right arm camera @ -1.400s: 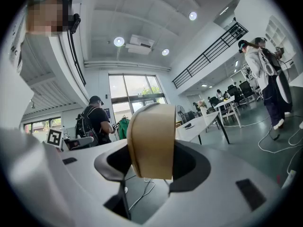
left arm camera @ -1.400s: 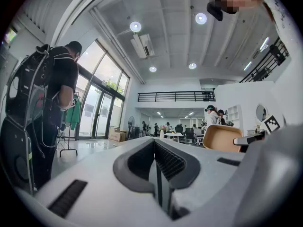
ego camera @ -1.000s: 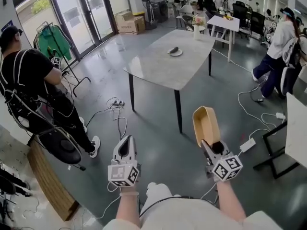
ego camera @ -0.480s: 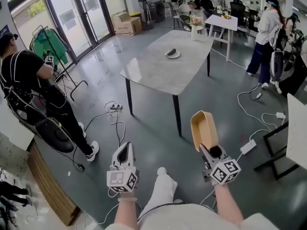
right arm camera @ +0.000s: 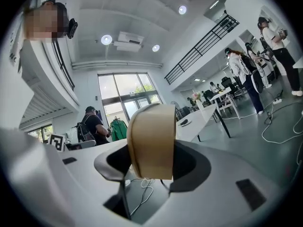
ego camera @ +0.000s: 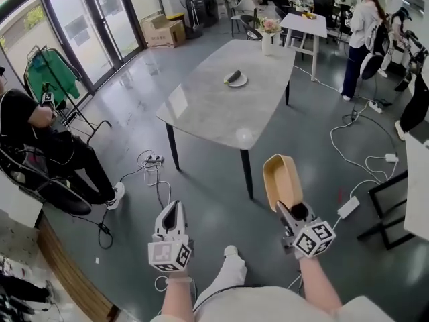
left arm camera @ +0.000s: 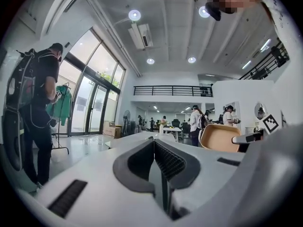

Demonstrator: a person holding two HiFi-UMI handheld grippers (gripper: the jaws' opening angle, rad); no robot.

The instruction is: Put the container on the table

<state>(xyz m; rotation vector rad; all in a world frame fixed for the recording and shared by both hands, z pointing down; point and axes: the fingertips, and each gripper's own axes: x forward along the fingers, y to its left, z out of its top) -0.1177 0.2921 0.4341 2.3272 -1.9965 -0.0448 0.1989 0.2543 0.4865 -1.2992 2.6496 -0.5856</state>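
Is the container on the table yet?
No, the container is clamped in the right gripper over the floor, short of the table.

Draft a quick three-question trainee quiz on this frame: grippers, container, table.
1. Multiple choice: what does the right gripper hold? A a tan container; B a mug; C nothing.
2. Fill in: on the grey table lies a small white ____ with a dark item on it.
3. True or false: the tan container already rests on the grey table.

Key: 1 A, its end is clamped between the jaws. 2 plate. 3 false, it is held in the air, short of the table.
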